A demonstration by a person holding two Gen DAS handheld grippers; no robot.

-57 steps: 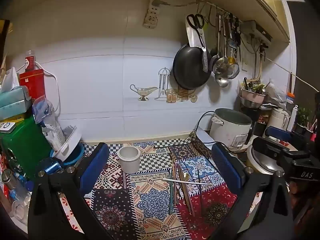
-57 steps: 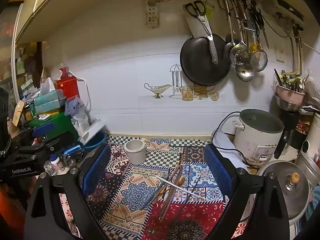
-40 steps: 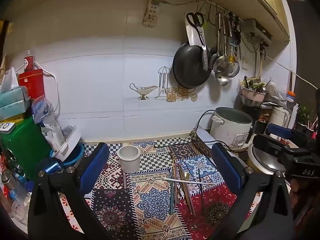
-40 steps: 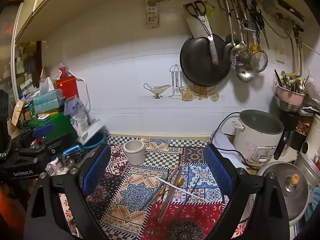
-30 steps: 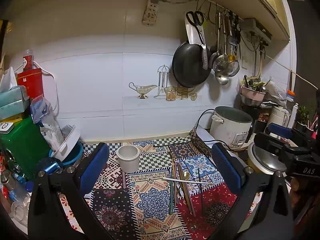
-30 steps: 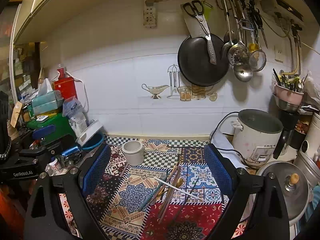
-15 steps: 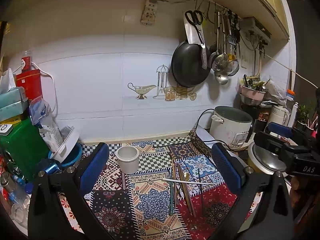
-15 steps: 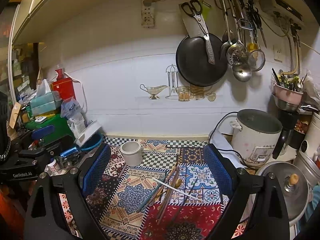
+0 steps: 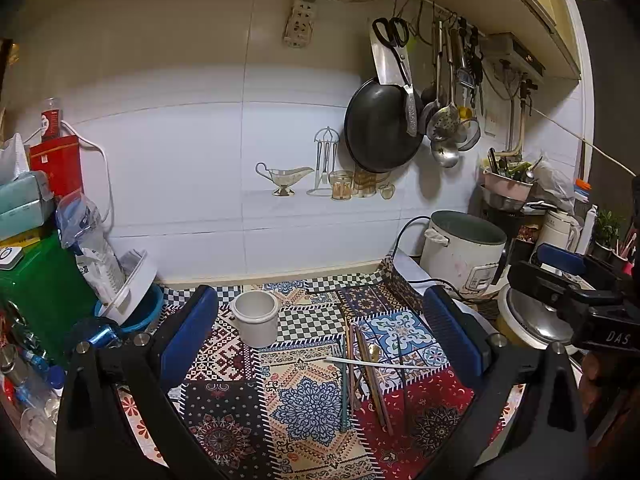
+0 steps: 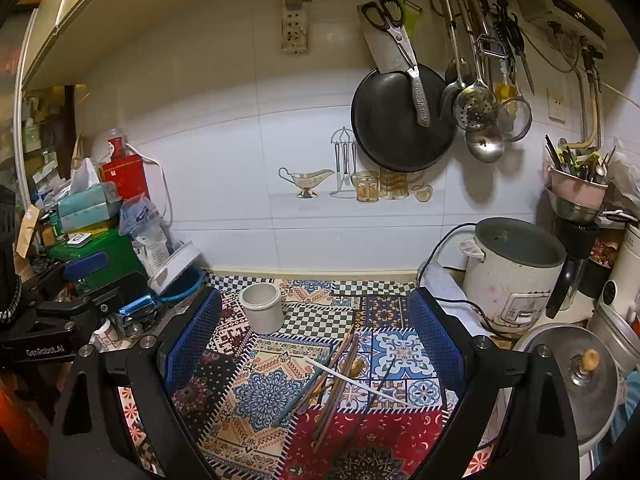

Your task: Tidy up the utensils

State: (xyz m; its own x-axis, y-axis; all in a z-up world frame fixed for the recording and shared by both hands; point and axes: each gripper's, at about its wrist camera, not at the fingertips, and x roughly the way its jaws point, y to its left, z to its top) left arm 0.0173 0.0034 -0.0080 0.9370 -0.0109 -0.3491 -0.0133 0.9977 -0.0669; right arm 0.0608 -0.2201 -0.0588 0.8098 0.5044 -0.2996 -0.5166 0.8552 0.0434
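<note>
Tongs held wide on both sides, nothing between the blue pads. Left tongs [image 9: 320, 336] above the patchwork-cloth surface [image 9: 224, 412], white ceramic crock [image 9: 256, 323] just inside the left pad, upright and apart from the utensils. Loose pile of chopsticks [image 9: 370, 376] between the pads, toward the right one, with a gold spoon [image 9: 374, 354], a teal-handled fork [image 9: 343, 392] and a white stick [image 9: 360, 363] laid across. Right tongs [image 10: 316, 340] likewise spread; crock [image 10: 263, 306] beside the left pad, chopsticks [image 10: 338, 380] fanned between. Rice cooker [image 10: 516, 276] beyond the right pad.
</note>
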